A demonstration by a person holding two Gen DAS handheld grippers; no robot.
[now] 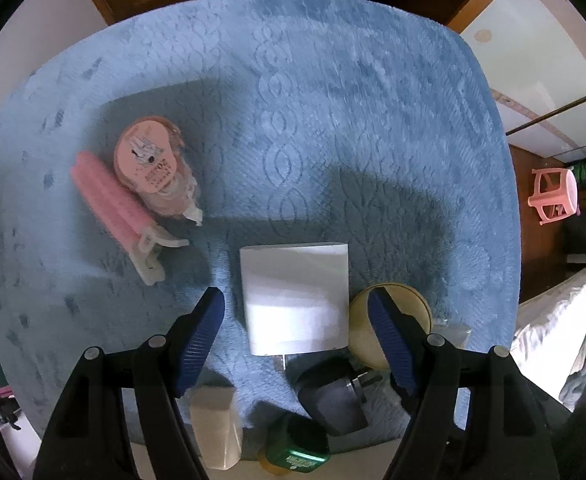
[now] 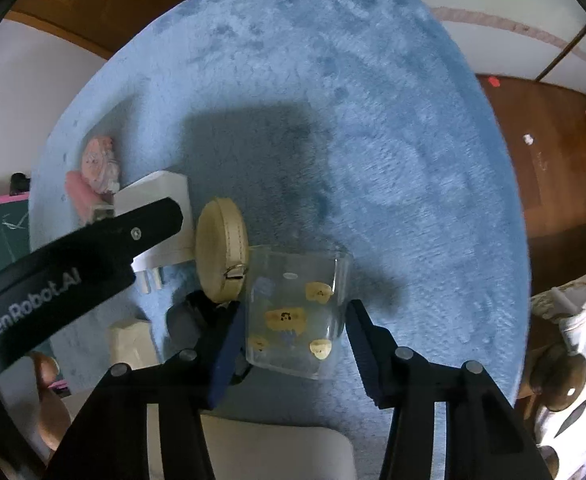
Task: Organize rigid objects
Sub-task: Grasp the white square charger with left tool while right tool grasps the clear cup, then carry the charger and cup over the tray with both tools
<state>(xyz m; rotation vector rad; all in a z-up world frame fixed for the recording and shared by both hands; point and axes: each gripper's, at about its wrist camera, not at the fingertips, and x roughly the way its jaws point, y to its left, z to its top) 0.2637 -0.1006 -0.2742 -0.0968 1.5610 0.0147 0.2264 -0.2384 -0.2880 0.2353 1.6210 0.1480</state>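
Where the blue plush mat (image 1: 333, 120) covers the work surface, the rigid items lie grouped at its near-left part. Furthest left is a pink hair clip with a clear plastic grip (image 1: 113, 208), touching a round pink packet of small items (image 1: 153, 168). Next comes the white square charger plug (image 1: 295, 296), which sits between the left gripper (image 1: 297, 332) pads; the jaws stand wide and touch neither of its sides. Just beside its right edge rests a round beige tape measure (image 2: 221, 252), partly hidden behind the right-hand pad. Below lie a dark grey adapter (image 1: 333, 404), a cream block (image 1: 213, 432) and a green-capped jar (image 1: 297, 452). Furthest right, the right gripper (image 2: 293, 340) brackets a clear plastic box with yellow stickers (image 2: 297, 312); contact cannot be confirmed.
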